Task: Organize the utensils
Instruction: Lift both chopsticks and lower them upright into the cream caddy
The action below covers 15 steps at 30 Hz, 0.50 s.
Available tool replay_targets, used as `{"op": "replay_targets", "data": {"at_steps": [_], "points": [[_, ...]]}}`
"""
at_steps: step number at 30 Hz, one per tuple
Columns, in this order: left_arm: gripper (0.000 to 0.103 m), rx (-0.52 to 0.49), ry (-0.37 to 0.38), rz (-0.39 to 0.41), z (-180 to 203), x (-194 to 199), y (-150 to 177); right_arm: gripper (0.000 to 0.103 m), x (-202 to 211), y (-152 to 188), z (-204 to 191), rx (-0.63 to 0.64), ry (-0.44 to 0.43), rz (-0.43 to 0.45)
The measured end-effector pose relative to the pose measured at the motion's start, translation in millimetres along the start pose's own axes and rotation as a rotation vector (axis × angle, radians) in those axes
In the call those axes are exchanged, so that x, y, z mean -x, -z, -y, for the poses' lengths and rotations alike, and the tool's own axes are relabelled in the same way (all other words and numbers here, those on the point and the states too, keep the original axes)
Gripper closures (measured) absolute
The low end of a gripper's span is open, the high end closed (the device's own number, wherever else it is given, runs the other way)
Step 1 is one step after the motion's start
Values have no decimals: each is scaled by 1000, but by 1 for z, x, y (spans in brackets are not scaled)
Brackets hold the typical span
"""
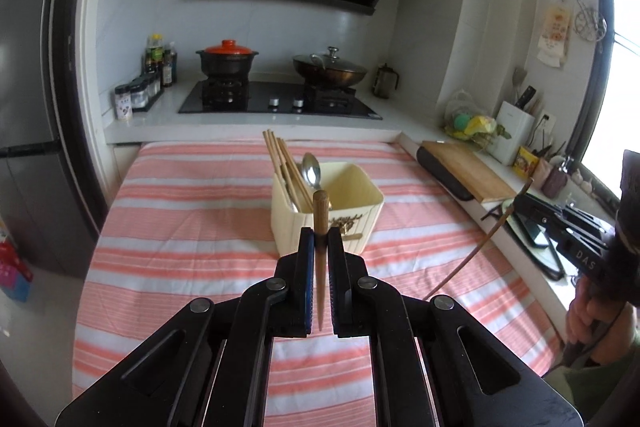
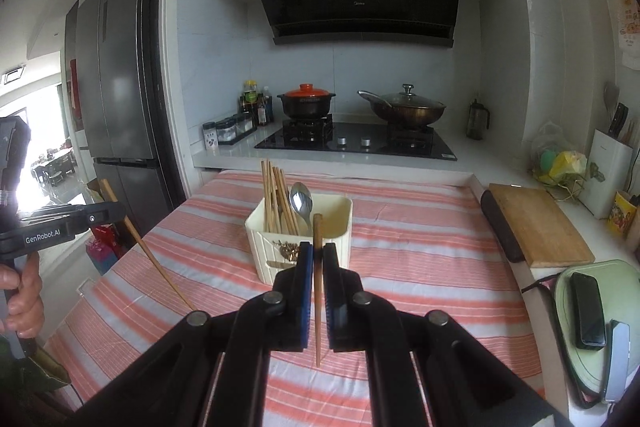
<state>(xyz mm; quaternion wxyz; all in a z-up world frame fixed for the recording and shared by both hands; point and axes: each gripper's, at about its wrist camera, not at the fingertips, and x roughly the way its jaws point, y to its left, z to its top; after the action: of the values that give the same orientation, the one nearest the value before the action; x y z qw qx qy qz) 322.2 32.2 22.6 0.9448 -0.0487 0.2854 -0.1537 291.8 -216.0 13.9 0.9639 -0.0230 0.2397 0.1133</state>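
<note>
The left gripper (image 1: 320, 233) is clamped on a wooden chopstick (image 1: 320, 259), angled downward. The right gripper (image 2: 318, 249) pinches another chopstick (image 2: 317, 287) likewise. A bare hand (image 2: 22, 293) grasps the left gripper's handle.

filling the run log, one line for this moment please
left gripper: shut on chopstick | right gripper: shut on chopstick | utensil holder: chopsticks, spoon
</note>
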Motion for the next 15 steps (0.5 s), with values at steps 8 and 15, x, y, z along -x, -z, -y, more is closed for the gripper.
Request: {"op": "replay_targets", "data": {"at_steps": [8,15], "points": [[98,-23,10,95,9,2,-63,98,-14,-69,13,-17,-36,65],[98,-13,-4,161,9,-28,-114,98,-43,-128,10,-1,-49,135]]}}
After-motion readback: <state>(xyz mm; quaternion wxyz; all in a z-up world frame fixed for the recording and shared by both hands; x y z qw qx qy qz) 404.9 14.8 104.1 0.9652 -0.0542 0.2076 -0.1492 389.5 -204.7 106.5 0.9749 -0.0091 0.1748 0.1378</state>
